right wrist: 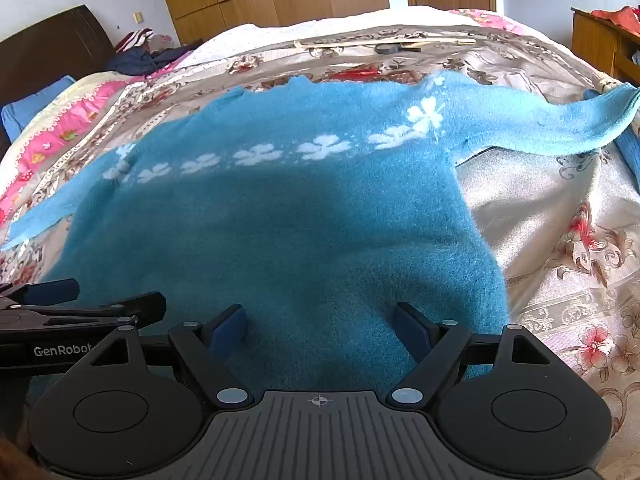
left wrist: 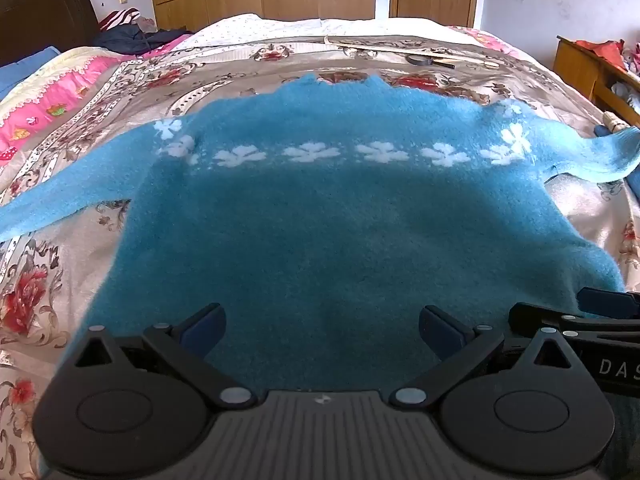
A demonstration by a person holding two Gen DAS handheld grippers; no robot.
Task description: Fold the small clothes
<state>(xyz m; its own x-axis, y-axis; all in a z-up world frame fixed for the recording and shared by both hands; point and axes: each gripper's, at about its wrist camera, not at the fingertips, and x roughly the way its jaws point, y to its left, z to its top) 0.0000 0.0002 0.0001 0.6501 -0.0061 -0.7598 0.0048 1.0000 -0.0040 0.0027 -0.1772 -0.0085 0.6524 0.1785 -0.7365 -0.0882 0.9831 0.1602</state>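
Observation:
A fuzzy blue sweater (left wrist: pixel 320 216) with a row of white flowers lies flat on the floral bedspread, neck away from me and both sleeves spread out sideways. It also shows in the right wrist view (right wrist: pixel 280 216). My left gripper (left wrist: pixel 322 328) is open over the sweater's near hem, holding nothing. My right gripper (right wrist: pixel 320 328) is open over the hem's right part, holding nothing. The right gripper shows at the right edge of the left wrist view (left wrist: pixel 600 320). The left gripper shows at the left edge of the right wrist view (right wrist: pixel 60 312).
The bedspread (right wrist: pixel 560 240) covers the bed. Thin wooden sticks and a dark tool (left wrist: pixel 420 56) lie beyond the sweater's neck. Dark clothes (left wrist: pixel 132 36) and a pink quilt (left wrist: pixel 52 96) lie at far left. A wooden cabinet (left wrist: pixel 588 68) stands at right.

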